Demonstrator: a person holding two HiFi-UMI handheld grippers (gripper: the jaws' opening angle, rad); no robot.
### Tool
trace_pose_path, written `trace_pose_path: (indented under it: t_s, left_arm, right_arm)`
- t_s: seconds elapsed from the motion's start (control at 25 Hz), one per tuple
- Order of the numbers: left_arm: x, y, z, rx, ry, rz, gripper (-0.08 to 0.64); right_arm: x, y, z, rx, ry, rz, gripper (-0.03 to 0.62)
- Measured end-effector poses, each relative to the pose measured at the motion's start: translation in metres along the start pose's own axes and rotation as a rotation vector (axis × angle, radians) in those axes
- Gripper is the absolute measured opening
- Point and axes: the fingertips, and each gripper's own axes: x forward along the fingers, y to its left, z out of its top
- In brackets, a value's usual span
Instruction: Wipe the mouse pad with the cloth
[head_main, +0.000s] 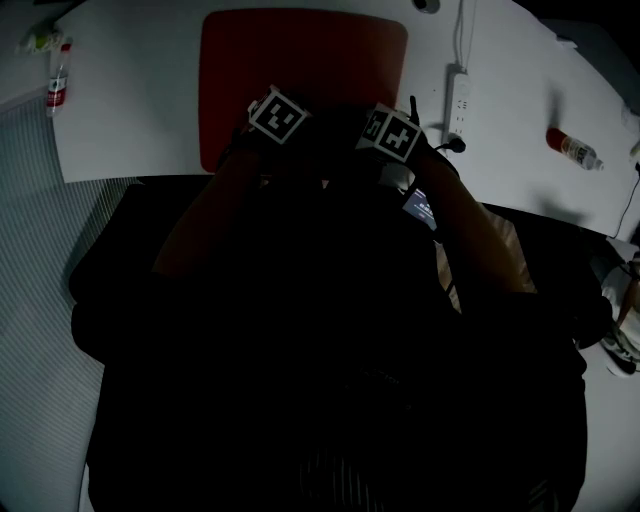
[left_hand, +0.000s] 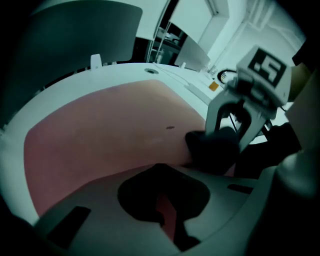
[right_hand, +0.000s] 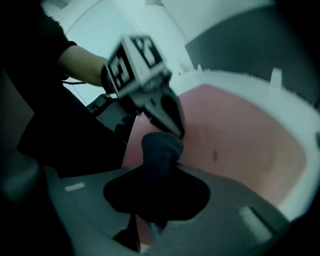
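Note:
The red mouse pad (head_main: 300, 60) lies on the white table (head_main: 130, 100). Both grippers hang close together over its near edge. My right gripper (right_hand: 150, 200) is shut on a dark cloth (right_hand: 160, 150), which sticks out ahead of its jaws as a rolled bunch above the pad (right_hand: 240, 140). In the left gripper view the same cloth (left_hand: 212, 147) hangs from the right gripper (left_hand: 220, 142) just over the pad (left_hand: 110, 125). My left gripper (left_hand: 165, 210) shows only a thin red slit between its dark jaws and holds nothing. Its tip (right_hand: 176, 131) is beside the cloth's top.
A white power strip (head_main: 459, 100) with a cable lies right of the pad. One red-labelled bottle (head_main: 573, 148) lies at the far right, another (head_main: 58, 85) at the far left. The person's dark body fills the lower head view.

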Motion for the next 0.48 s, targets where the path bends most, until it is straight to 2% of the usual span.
trace_pose_path:
  t_s: [0.08,0.12,0.16,0.28,0.32,0.4,0.48]
  left_arm:
    - [-0.006,-0.002,-0.01,0.002,0.046,-0.018,0.0]
    - [-0.011,-0.006,-0.005,-0.007,0.02,-0.061,0.0]
    - [-0.021,-0.013,0.011,-0.021,-0.063,-0.115,0.0]
    - [-0.091,-0.033,0.077,-0.065,-0.444,-0.221,0.0]
    - [-0.12,-0.042,0.093,-0.067,-0.545,-0.248,0.0]
    - [-0.169,-0.065,0.112,-0.049,-0.677,-0.323,0.0]
    - [-0.2,-0.086,0.12,-0.02,-0.74,-0.408,0.0]
  right_arm:
    - [-0.038,-0.001,0.023,0.018,-0.094,-0.055,0.1]
    - [-0.062,-0.003,0.037,0.053,-0.17,-0.104,0.1]
    - [-0.088,-0.003,0.051,0.095,-0.257,-0.159,0.1]
    - [-0.157,0.011,0.087,0.182,-0.512,-0.289,0.094]
    - [-0.175,0.02,0.095,0.201,-0.577,-0.322,0.093]
    - [-0.202,0.039,0.106,0.224,-0.666,-0.385,0.094]
    - [-0.224,0.058,0.117,0.238,-0.745,-0.432,0.094]
